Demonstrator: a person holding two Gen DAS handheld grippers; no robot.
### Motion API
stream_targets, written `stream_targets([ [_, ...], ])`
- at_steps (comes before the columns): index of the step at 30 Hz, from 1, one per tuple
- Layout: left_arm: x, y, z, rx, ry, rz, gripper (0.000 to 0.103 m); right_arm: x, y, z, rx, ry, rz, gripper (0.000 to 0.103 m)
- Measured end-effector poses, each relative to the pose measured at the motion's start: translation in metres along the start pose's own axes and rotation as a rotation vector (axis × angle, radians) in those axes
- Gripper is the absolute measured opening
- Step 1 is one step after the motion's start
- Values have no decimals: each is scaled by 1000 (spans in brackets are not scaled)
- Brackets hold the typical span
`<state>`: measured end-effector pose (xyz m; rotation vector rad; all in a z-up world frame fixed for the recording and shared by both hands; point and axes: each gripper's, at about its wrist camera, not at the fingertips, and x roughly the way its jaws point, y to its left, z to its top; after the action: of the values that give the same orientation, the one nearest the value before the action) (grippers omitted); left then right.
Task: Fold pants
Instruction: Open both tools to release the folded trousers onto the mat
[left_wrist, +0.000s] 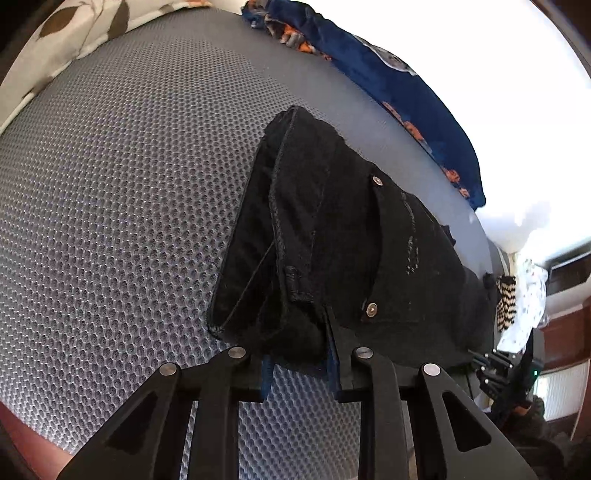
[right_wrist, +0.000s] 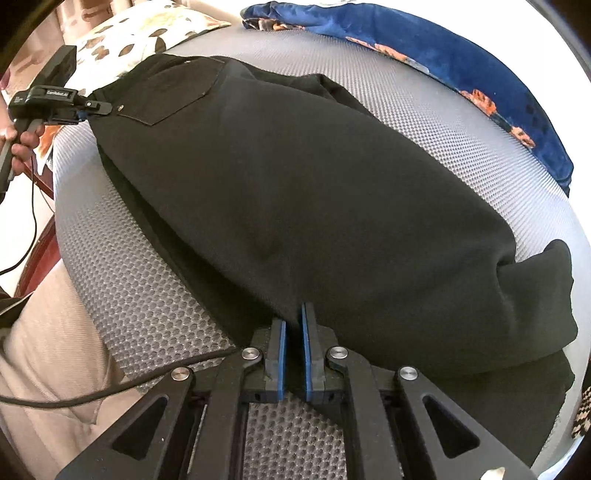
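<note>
A grey mesh-textured mattress (right_wrist: 424, 110) fills both views, with a leaf-print pillow (right_wrist: 155, 26) at its far edge and a crumpled blue blanket with orange figures (right_wrist: 461, 62) along the far right side. The black pants (right_wrist: 295, 192) lie across the mattress, folded lengthwise, waist end to the far left and leg end bunched at the near right. Only the right wrist view shows this whole length, along with a back pocket near the waist and the person's hand (right_wrist: 20, 146) holding the grip of the left hand-held gripper (right_wrist: 88, 105), whose tip meets the waistband. The right hand-held gripper (right_wrist: 293, 321) has its blue-padded fingers nearly pressed together, pinching the near edge of the pants mid-leg. A black cable (right_wrist: 110, 387) runs over the mattress edge and a beige-clad leg at the lower left. The left wrist view gives the close-up that the other lacks: the waist end of the pants (left_wrist: 332, 240) with two metal rivets, a belt loop and stitched seams, and the left hand-held gripper (left_wrist: 299, 354) with its fingers partly closed on the thick waistband fabric, which hangs over and hides the fingertips. At that view's right edge the other hand-held gripper (left_wrist: 495, 369) appears small and dark against a very bright window area.
</note>
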<state>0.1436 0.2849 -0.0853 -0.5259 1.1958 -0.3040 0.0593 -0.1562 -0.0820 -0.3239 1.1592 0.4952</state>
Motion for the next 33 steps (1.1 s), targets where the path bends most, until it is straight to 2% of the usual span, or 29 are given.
stream_targets([
  [5,10,-26,-5,71,-37,90,27,1,2,-1,15,-10,1,7],
  [8,10,-39,-9,79,-63,134,30,0,-1,-2,33,-17,13,9],
  [10,7,-45,-12,60,-75,156,38,0,-1,-1,32,-20,11,10],
  [11,4,-48,-13,55,-79,174,41,-1,0,0,30,-20,7,14],
  [13,-5,-62,-17,109,-104,261,56,-3,0,-1,33,-24,5,26],
  [14,-8,-67,-18,140,-123,303,57,-5,0,-1,38,-33,-5,37],
  [15,-14,-76,-20,184,-143,352,59,-6,-1,-1,40,-39,-15,42],
  [17,-26,-92,-30,270,-185,436,59,-11,-3,0,33,-51,-28,43],
  [19,-34,-98,-33,323,-239,479,59,-20,-5,-2,42,-65,-16,43],
  [22,-44,-131,-46,463,-298,464,59,-38,-20,-5,100,-112,31,45],
  [25,-35,-167,-59,572,-302,364,59,-58,-43,-11,200,-163,98,48],
  [29,5,-225,-87,742,-225,236,59,-79,-80,-26,342,-208,104,48],
  [33,58,-269,-111,857,-135,166,59,-103,-129,-56,532,-243,138,48],
])
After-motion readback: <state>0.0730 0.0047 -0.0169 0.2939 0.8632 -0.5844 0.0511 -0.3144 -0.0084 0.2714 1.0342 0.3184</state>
